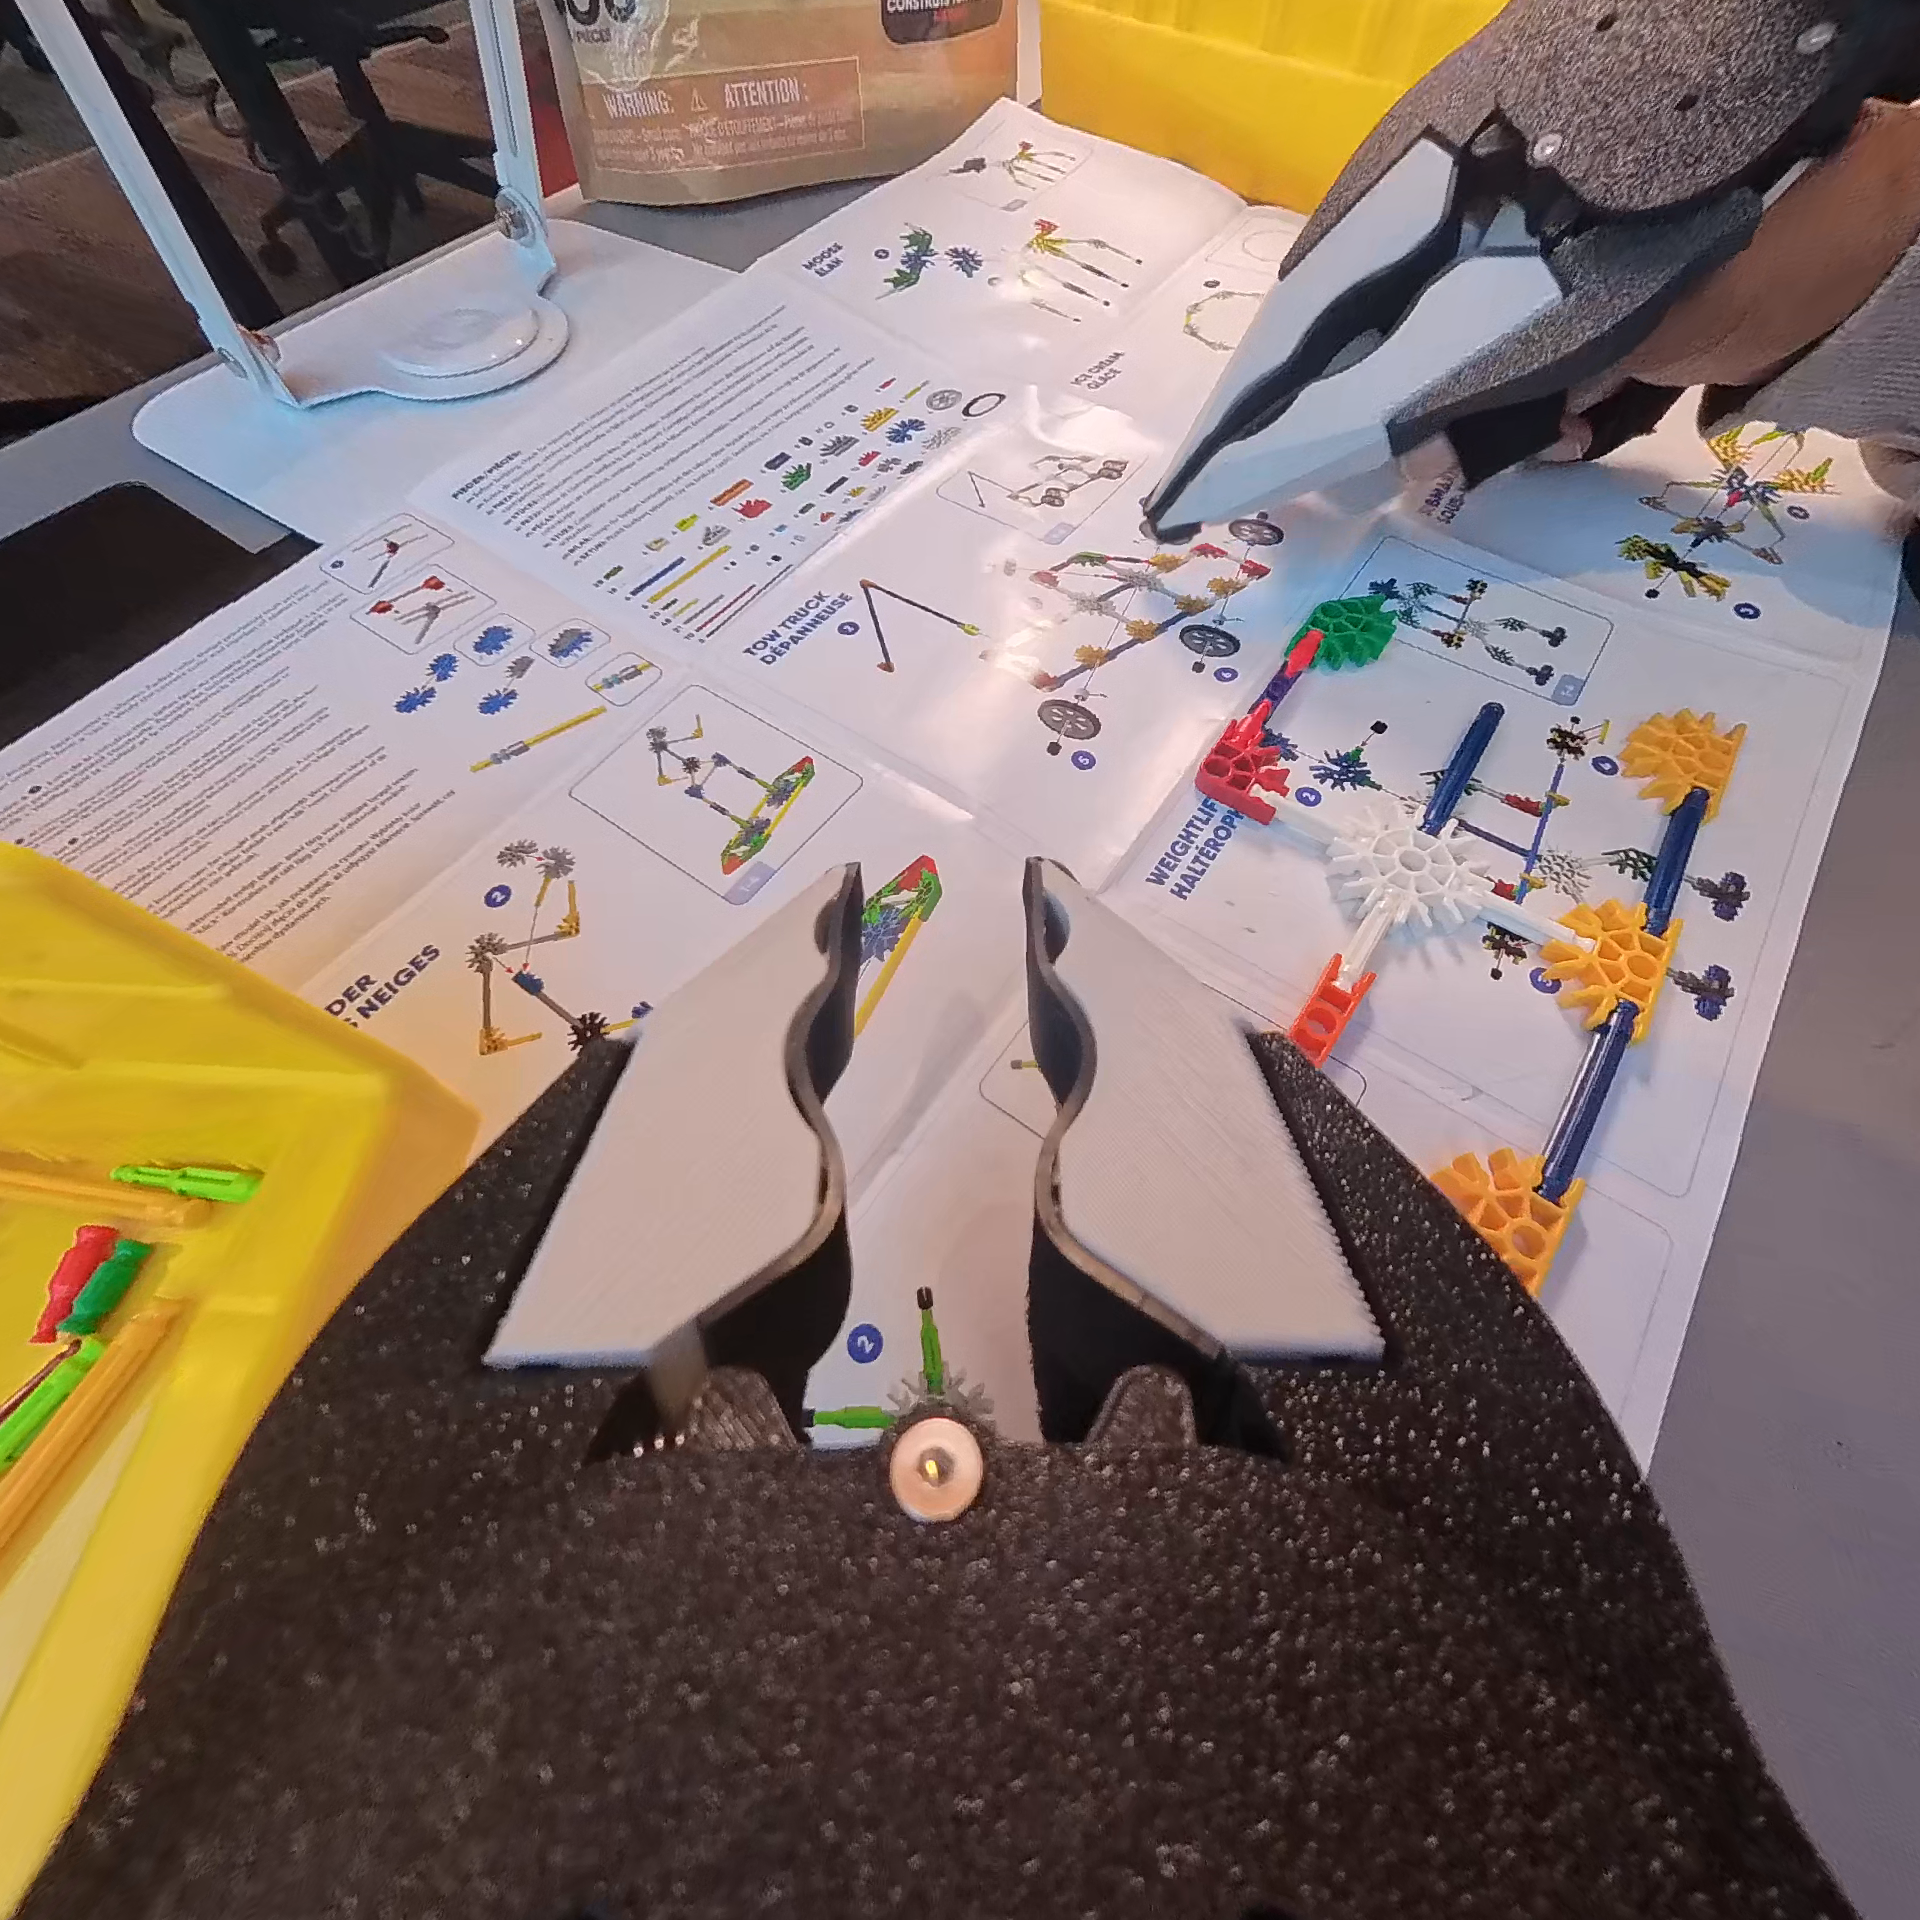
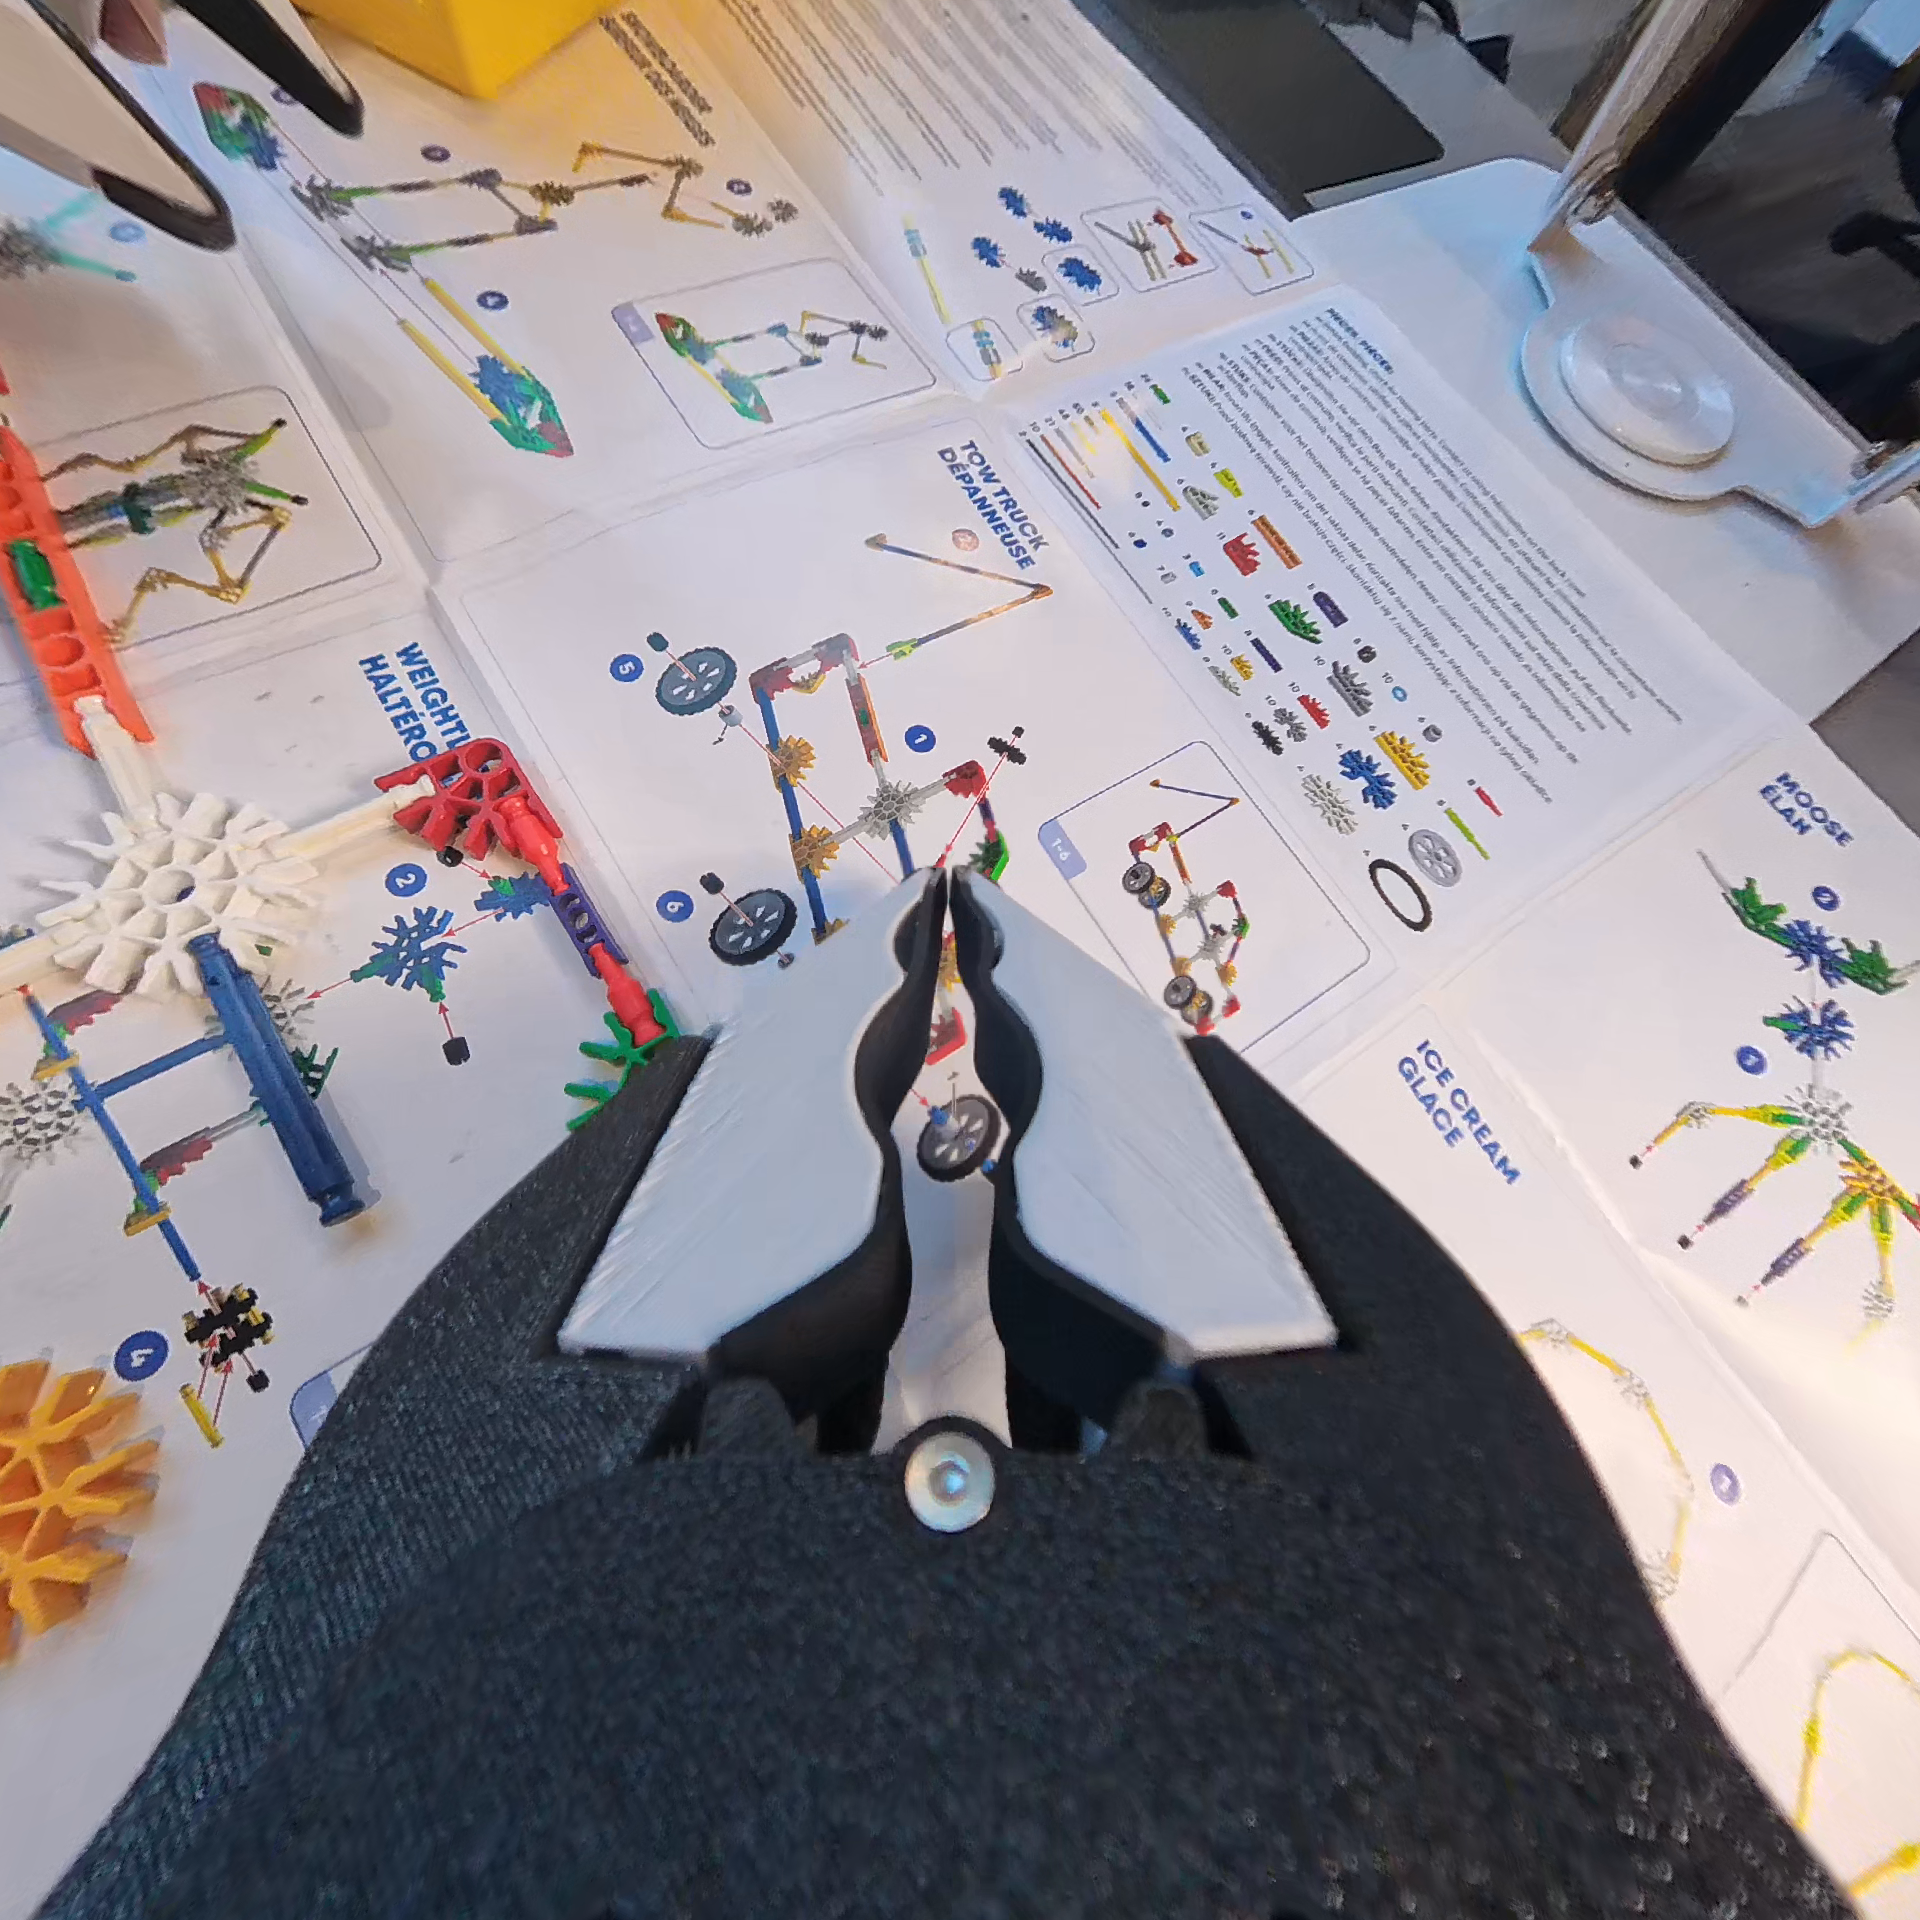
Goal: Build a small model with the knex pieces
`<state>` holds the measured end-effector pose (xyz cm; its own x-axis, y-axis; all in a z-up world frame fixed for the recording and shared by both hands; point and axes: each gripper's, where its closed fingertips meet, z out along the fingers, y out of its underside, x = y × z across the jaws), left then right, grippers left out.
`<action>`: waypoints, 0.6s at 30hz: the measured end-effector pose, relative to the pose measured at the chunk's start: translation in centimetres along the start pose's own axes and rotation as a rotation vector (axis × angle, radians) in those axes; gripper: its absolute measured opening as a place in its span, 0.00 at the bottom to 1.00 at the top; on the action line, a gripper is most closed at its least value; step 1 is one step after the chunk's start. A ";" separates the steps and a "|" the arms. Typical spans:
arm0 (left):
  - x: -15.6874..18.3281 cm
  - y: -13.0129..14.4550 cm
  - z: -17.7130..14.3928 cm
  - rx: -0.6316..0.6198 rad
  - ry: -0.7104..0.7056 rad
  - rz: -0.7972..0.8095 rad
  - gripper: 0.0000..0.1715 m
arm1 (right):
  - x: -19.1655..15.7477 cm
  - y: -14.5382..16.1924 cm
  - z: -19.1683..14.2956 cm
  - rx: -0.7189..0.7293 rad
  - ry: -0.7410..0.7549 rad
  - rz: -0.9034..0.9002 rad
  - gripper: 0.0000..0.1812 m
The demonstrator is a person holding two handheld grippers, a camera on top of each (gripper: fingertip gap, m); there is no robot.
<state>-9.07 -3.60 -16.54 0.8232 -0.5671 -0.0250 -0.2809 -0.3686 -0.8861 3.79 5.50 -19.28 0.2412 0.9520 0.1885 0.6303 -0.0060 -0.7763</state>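
My left gripper [image 1: 943, 883] is open and empty, held over a big unfolded instruction sheet [image 1: 727, 582]. A yellow tray [image 1: 208, 1091] with green, red and yellow rods lies just to its left. My right gripper [image 2: 948, 883] is shut, with nothing visible between its tips, which touch the sheet [image 2: 1143, 644] on a printed vehicle drawing. It also shows in the left wrist view [image 1: 1169, 520], and the left gripper shows in the right wrist view [image 2: 275, 171]. A partly built rod-and-connector model lies on the sheet: white snowflake connector [image 1: 1408, 868] [image 2: 177, 894], red connector [image 1: 1247, 769] [image 2: 473, 795], green connector [image 1: 1351, 629], blue rods [image 2: 275, 1081], and orange-yellow connectors [image 1: 1610, 956].
A white stand base [image 1: 457, 343] [image 2: 1642, 405] sits at the far edge of the sheet. A brown paper bag [image 1: 769, 94] and a yellow bin [image 1: 1195, 83] stand behind. A dark flat pad [image 1: 125, 592] lies at the far left. A gloved hand [image 1: 1766, 343] holds the right gripper. The gap from one gripper's tips to the other's is roughly 15 cm.
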 end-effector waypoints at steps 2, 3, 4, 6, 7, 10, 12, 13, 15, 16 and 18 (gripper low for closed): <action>0.0 0.1 0.1 -0.005 -0.003 0.001 0.17 | 0.3 -0.5 -0.4 0.027 0.007 0.019 0.00; 0.0 0.1 0.1 -0.006 -0.005 0.003 0.17 | 0.4 -0.7 -0.6 0.042 0.013 0.029 0.01; 0.0 0.1 0.1 -0.006 -0.008 0.008 0.17 | 0.6 -0.9 -0.8 0.053 0.018 0.041 0.02; 0.0 0.1 0.1 -0.008 -0.016 0.019 0.16 | 0.8 -1.2 -1.1 0.073 0.024 0.056 0.02; 0.0 0.1 0.1 -0.008 -0.019 0.024 0.16 | 0.9 -1.3 -1.3 0.083 0.031 0.060 0.03; -1.4 -0.7 -0.9 0.020 -0.091 0.057 0.15 | 1.4 -1.7 -2.0 0.105 0.056 0.070 0.03; -4.9 -2.4 -3.2 0.037 -0.227 0.065 0.14 | 1.8 -2.0 -3.1 0.114 0.087 0.063 0.04; -7.1 -3.5 -4.9 0.050 -0.299 0.039 0.12 | 1.9 -2.4 -3.8 0.128 0.101 0.060 0.04; -11.4 -5.0 -8.0 0.017 -0.376 -0.067 0.11 | 2.0 -3.0 -5.0 0.162 0.110 0.062 0.04; -13.4 -4.9 -8.9 -0.047 -0.386 -0.122 0.13 | 1.9 -3.1 -5.5 0.177 0.110 0.068 0.04; -17.6 -3.3 -9.8 -0.222 -0.417 -0.170 0.14 | 1.6 -3.1 -6.1 0.198 0.102 0.077 0.04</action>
<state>-27.43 0.38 -8.65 0.9808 -0.1595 -0.1118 -0.1866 -0.6037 -0.7751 6.72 5.20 -12.90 0.3629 0.9151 0.1759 0.4525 -0.0081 -0.8917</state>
